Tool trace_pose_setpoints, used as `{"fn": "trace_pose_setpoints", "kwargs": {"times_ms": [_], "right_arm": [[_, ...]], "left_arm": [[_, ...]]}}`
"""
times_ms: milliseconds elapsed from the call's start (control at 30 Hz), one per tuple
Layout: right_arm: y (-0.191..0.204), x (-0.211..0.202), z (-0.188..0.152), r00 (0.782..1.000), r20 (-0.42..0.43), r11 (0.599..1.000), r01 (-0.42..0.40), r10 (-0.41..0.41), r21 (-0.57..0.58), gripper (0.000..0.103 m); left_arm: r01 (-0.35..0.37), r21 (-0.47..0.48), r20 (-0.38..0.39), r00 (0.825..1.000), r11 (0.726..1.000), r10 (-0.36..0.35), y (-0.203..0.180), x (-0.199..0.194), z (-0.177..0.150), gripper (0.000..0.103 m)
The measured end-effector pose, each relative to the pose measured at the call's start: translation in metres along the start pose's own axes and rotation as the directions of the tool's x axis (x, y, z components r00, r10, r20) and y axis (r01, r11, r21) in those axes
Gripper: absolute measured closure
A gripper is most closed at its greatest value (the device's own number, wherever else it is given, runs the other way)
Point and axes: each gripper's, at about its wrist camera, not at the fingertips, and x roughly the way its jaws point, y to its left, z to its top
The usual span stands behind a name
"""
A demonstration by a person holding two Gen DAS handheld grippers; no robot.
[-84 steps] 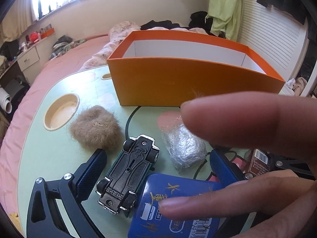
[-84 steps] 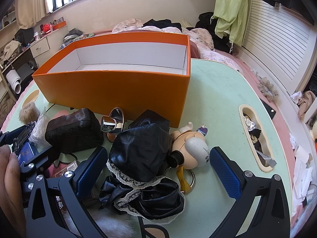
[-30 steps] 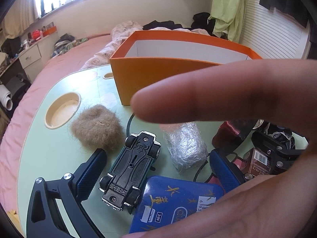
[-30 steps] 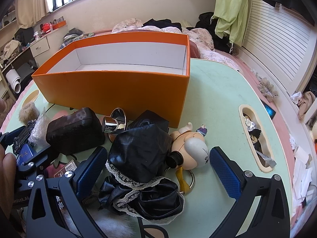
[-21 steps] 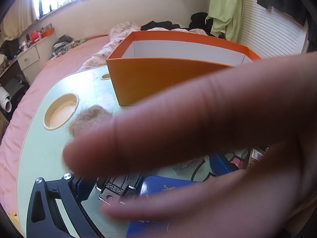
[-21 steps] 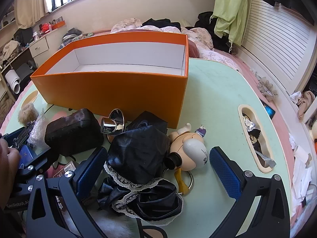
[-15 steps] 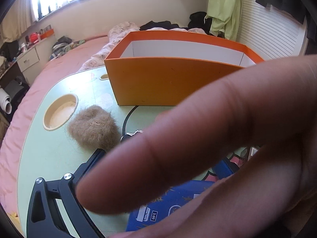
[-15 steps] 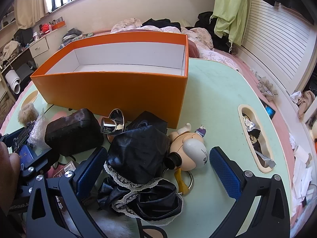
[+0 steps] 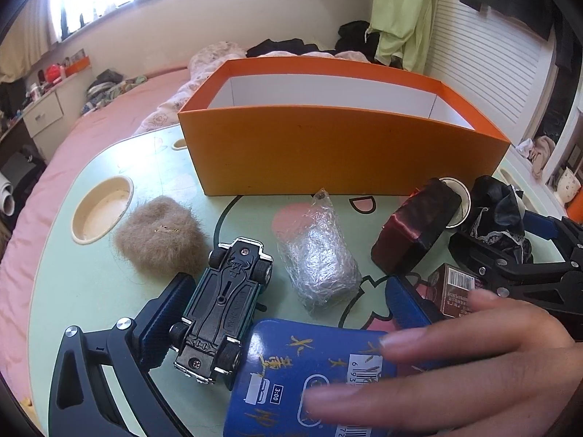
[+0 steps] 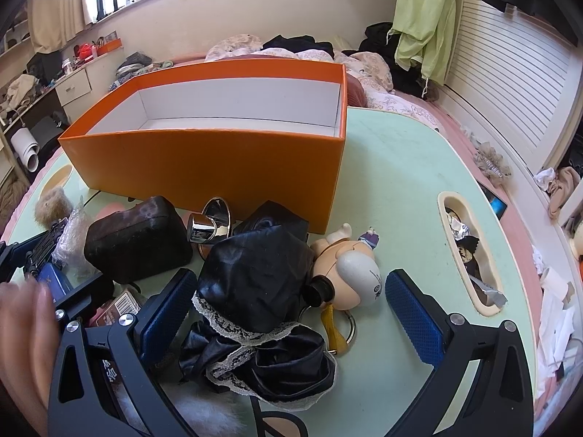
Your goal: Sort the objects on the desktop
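Orange card outside and white within, the open box (image 10: 204,153) ahead of both tools shows only bare lining. The left gripper (image 9: 288,302), spread wide, brackets an upturned black toy car (image 9: 224,313), with a blue tin (image 9: 309,378) just before it under a bare hand (image 9: 473,375). Only the right view shows its spread gripper (image 10: 291,306) around black lace-trimmed cloth (image 10: 255,302) and a doll keychain (image 10: 349,273).

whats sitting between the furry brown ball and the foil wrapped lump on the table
An upside-down toy car lies between the furry brown ball and the foil-wrapped lump, beside the left claw's left finger. This shows clearly in the left wrist view.
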Motion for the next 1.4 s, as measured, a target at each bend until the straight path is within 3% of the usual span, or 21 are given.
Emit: {"fn": "trace_pose_setpoints", "kwargs": {"times_ms": [167,300,367,400,467,600,667,800,867,933,967,1000,1067,1133,1200,1367,1400], "right_arm": [[-0.005,-0.001,-0.001,1.0,0.003,1.0,0.008,-0.008,0.014,0.0],[-0.006,-0.001,-0.001,1.0,0.002,1.0,0.004,-0.004,0.017,0.0],[-0.006,-0.001,-0.001,1.0,0.002,1.0,0.003,-0.003,0.017,0.0],[-0.006,-0.001,0.0,1.0,0.002,1.0,0.004,-0.004,0.017,0.0],[-0.006,-0.001,-0.001,1.0,0.002,1.0,0.003,-0.003,0.017,0.0],[-0.006,-0.001,0.0,1.0,0.002,1.0,0.003,-0.003,0.017,0.0],[-0.006,-0.001,0.0,1.0,0.002,1.0,0.003,-0.003,0.017,0.0],[-0.006,-0.001,-0.001,1.0,0.002,1.0,0.003,-0.003,0.017,0.0],[-0.006,-0.001,-0.001,1.0,0.002,1.0,0.003,-0.003,0.017,0.0],[-0.006,-0.001,-0.001,1.0,0.002,1.0,0.003,-0.003,0.017,0.0],[-0.006,-0.001,-0.001,1.0,0.002,1.0,0.003,-0.003,0.017,0.0],[-0.006,-0.001,-0.001,1.0,0.002,1.0,0.004,-0.004,0.017,0.0],[-0.006,-0.001,-0.001,1.0,0.002,1.0,0.003,-0.003,0.017,0.0],[-0.006,-0.001,0.0,1.0,0.002,1.0,0.003,-0.003,0.017,0.0],[-0.005,-0.001,0.0,1.0,0.002,1.0,0.003,-0.003,0.017,0.0],[-0.006,-0.001,-0.001,1.0,0.002,1.0,0.003,-0.003,0.017,0.0],[-0.006,-0.001,-0.001,1.0,0.002,1.0,0.003,-0.003,0.017,0.0]], "left_arm": [[0.015,0.016,-0.003,1.0,1.0,-0.015,0.002,-0.007,-0.004,0.0],[0.115,-0.035,0.02,0.993,0.993,-0.115,0.02,-0.017,-0.004,0.0],[0.245,-0.089,0.029,0.97,0.965,-0.243,0.03,-0.028,-0.004,0.001],[0.312,-0.106,0.051,0.95,0.944,-0.309,0.033,-0.037,-0.005,0.001],[0.398,-0.083,0.139,0.913,0.914,-0.384,0.033,-0.063,-0.007,0.001],[0.35,0.127,0.27,0.888,0.928,-0.372,0.013,-0.112,-0.008,0.001],[0.366,0.116,0.286,0.878,0.923,-0.384,0.011,-0.12,-0.006,0.001],[0.359,0.063,0.14,0.921,0.931,-0.364,0.004,-0.109,0.003,0.001],[0.359,0.07,0.165,0.916,0.931,-0.366,0.005,-0.114,0.003,0.001],[0.375,0.097,0.215,0.897,0.922,-0.387,0.005,-0.121,0.004,0.001],[0.402,0.11,0.239,0.877,0.909,-0.417,0.005,-0.125,0.004,0.001],[0.453,0.126,0.272,0.84,0.882,-0.47,0.008,-0.131,0.003,0.001],[0.596,0.163,0.349,0.711,0.786,-0.611,0.02,-0.149,-0.004,0.001],[0.669,0.217,0.383,0.611,0.711,-0.693,0.025,-0.166,-0.007,0.001],[0.703,0.26,0.397,0.546,0.662,-0.737,0.025,-0.178,-0.01,0.001],[0.751,0.398,0.472,0.324,0.527,-0.82,0.035,-0.209,-0.023,0.001],[0.754,0.411,0.486,0.294,0.512,-0.823,0.038,-0.214,-0.026,0.001]]}}
